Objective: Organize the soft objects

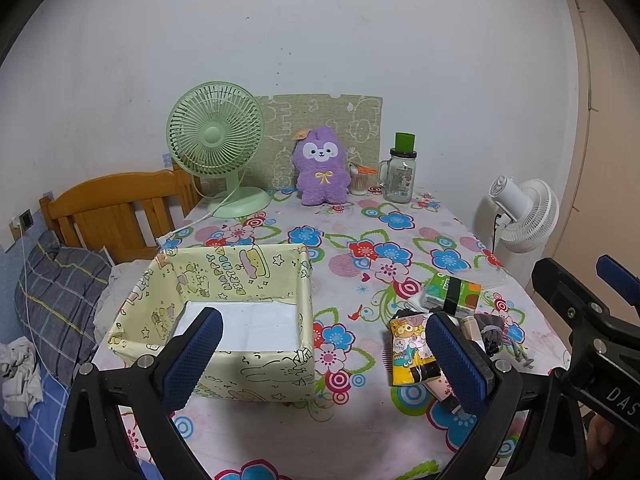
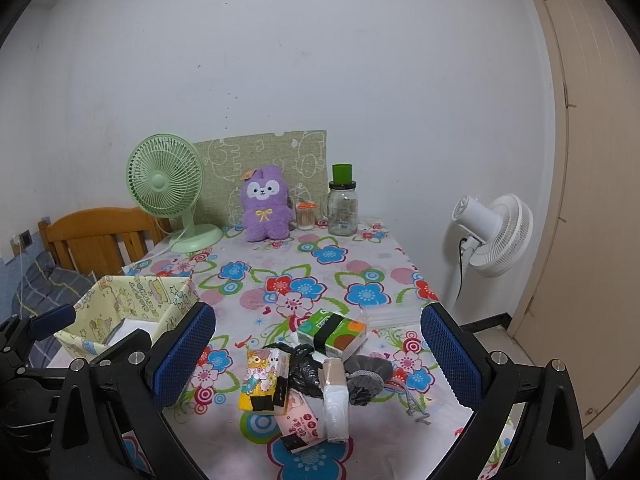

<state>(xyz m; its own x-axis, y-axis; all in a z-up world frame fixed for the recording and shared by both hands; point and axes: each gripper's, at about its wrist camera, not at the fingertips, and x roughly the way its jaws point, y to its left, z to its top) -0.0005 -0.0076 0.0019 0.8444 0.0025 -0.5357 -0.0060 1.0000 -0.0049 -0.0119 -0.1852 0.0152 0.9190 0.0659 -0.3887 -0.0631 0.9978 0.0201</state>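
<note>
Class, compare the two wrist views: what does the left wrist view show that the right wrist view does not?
Left only: crumpled white cloth on the bed, and the box's whole white floor.
Right only: white plastic roll and black bag in the pile.
Both: yellow box, purple plush, green fan, tissue pack; left claw and right claw open.

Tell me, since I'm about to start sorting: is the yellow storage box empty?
Apparently empty: the yellow box shows only its bare white bottom; the near corner is hidden by the left gripper.
</note>
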